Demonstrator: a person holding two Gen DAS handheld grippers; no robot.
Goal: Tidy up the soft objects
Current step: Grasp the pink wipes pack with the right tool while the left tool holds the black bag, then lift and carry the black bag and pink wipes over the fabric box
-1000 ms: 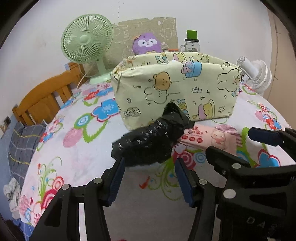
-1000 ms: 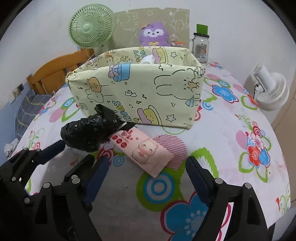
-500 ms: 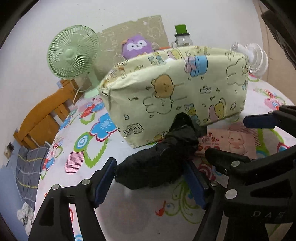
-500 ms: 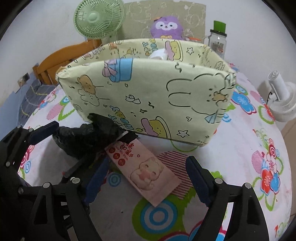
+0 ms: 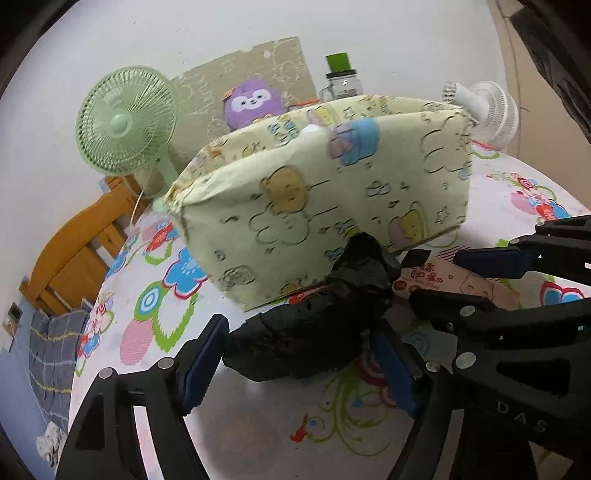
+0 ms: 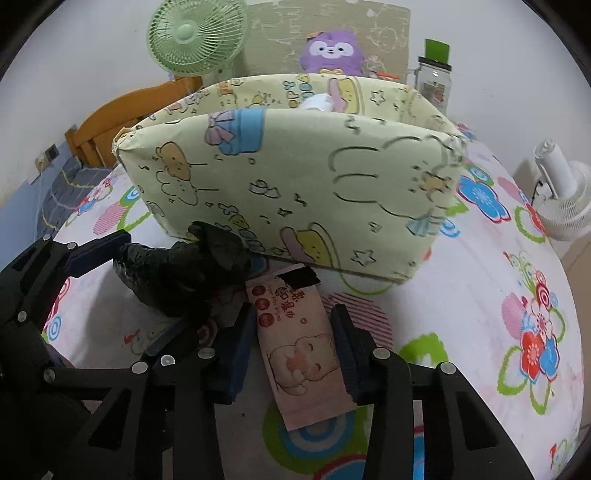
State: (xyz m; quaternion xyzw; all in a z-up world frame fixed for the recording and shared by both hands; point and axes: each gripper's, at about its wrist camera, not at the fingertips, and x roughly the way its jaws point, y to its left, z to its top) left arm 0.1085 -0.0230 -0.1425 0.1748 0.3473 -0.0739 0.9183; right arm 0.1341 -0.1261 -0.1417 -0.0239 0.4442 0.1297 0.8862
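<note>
A crumpled black plastic bag (image 5: 314, 325) lies on the flowered tablecloth against the front of a pale yellow cartoon-print fabric bin (image 5: 332, 199). My left gripper (image 5: 299, 358) is open, its blue pads on either side of the bag. A pink wet-wipes pack (image 6: 299, 343) lies flat beside the bag (image 6: 184, 273). My right gripper (image 6: 291, 350) has its pads close on both long sides of the pack, narrowed but not visibly squeezing it. The bin (image 6: 295, 184) holds something white (image 6: 317, 101).
Behind the bin stand a green desk fan (image 6: 195, 33), a purple plush (image 6: 332, 51) and a jar with a green lid (image 6: 434, 79). A white fan (image 6: 561, 192) sits at the table's right edge. A wooden chair (image 5: 74, 254) stands at the left.
Both grippers moved forward and down. The left one now straddles the black bag. The right one narrowed from wide open around the pink pack.
</note>
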